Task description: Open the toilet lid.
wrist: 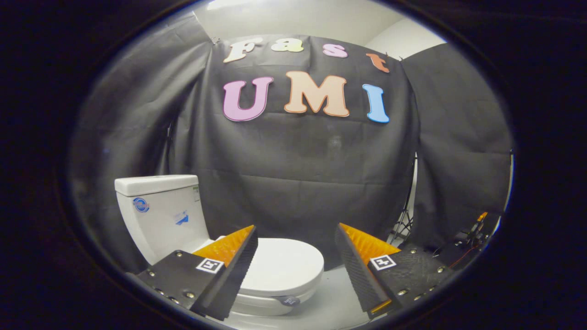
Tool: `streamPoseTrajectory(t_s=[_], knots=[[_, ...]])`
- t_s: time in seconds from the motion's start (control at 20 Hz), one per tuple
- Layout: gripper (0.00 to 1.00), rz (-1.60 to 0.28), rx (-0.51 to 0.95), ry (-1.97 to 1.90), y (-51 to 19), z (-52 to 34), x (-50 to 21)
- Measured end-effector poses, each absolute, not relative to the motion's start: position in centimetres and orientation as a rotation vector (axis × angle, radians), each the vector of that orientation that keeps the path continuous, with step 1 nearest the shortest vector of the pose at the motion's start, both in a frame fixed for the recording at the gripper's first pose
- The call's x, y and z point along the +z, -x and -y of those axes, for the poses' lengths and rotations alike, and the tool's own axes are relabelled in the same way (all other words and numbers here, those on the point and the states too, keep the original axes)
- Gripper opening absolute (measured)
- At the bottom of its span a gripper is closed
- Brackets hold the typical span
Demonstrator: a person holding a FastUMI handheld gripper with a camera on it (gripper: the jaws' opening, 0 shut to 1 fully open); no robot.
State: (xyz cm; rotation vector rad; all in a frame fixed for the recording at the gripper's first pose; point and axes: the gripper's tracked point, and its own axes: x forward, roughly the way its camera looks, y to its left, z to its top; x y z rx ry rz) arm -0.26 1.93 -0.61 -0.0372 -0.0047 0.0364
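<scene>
Here gripper (296, 240) spread wide above smooth oval closed lid (282, 268).

Booth draped in black cloth

Wrinkled black cloth (302, 174) hangs across the far wall and both sides; pale ceiling (312, 18) shows above, a light floor (335, 293) below, stand legs (406, 220) at the right gap.

Lid (282, 266) down on toilet, ahead of spread tool (296, 243), tank (160, 215) behind
</scene>
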Motion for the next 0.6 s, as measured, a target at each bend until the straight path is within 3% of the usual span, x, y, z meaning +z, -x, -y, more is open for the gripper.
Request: streamPoseTrajectory(t_s=[0.6], knots=[[0.99, -0.108, 0.075, 0.024, -2.7, 0.0, -3.7]])
